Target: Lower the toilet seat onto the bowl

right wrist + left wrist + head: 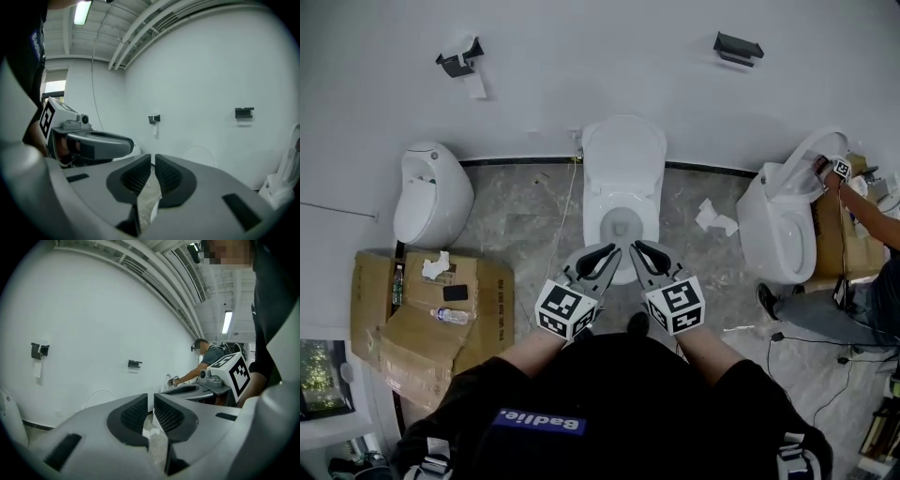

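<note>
Three white toilets (623, 178) (431, 192) (778, 230), two black wall holders (459, 61) (738, 47)

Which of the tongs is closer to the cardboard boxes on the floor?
Left. The left tongs are to the right of the cardboard boxes, in front of the toilet. The right tongs are farther right. Both pairs of jaws are closing, with nothing between them.

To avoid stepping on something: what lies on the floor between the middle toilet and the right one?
Crumpled white paper lies there; the head view shows it.
</note>
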